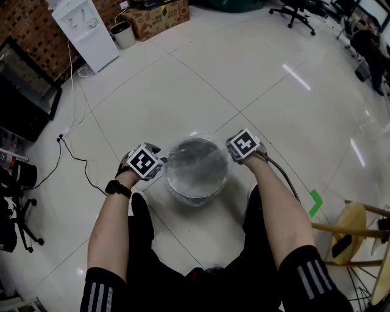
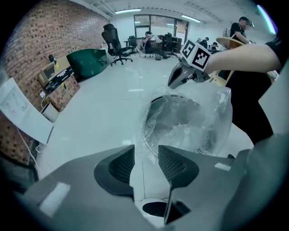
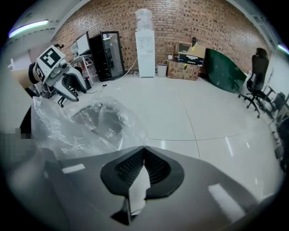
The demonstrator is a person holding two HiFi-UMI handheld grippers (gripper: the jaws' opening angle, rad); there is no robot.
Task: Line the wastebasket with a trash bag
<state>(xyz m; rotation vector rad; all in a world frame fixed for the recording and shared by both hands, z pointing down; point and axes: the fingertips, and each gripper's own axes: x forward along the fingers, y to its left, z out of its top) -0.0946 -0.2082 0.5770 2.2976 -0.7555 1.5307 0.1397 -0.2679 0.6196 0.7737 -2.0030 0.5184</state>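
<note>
A round wastebasket stands on the floor between the person's knees, with a clear trash bag puffed up in and over it. My left gripper is at its left rim and my right gripper at its right rim. In the left gripper view the jaws stand open just short of the bag, and a faint fold of film reaches toward the gap. The right gripper pinches the bag's raised edge there. In the right gripper view the jaws are shut beside the bag, with the left gripper beyond.
White tiled floor all round. A water dispenser, a small bin and a cardboard box stand at the far wall. A cable runs over the floor at left. A wooden stool is at right, by a green tape mark.
</note>
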